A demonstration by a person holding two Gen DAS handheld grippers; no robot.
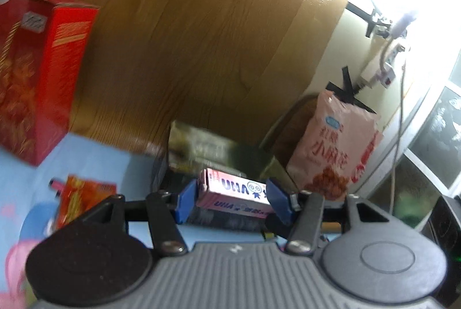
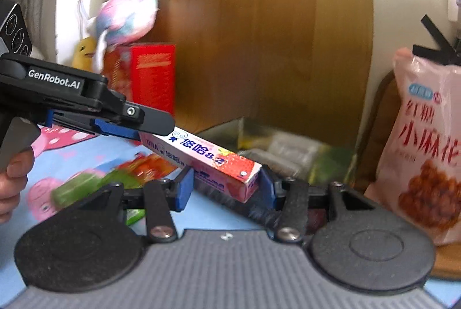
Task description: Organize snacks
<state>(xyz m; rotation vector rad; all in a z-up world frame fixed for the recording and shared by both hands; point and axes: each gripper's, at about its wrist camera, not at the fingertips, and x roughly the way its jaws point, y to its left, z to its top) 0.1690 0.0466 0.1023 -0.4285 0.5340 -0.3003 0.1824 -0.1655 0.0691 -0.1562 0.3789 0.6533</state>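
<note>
A pink UHA candy box [image 1: 234, 192] is held in the air between both grippers. My left gripper [image 1: 233, 198] is shut on one end of it. The left gripper also shows in the right wrist view [image 2: 135, 133], coming in from the left. My right gripper [image 2: 224, 185] has its blue pads either side of the box's other end [image 2: 227, 167], apparently closed on it. A green and dark snack packet [image 2: 288, 153] lies just beyond the box.
A pink snack bag [image 2: 426, 141] stands at the right. A red box [image 1: 37, 72] stands at the left with a plush toy [image 2: 126, 15] on it. Red and green packets [image 2: 129, 173] lie on the blue patterned cloth [image 1: 95, 162]. A wooden panel rises behind.
</note>
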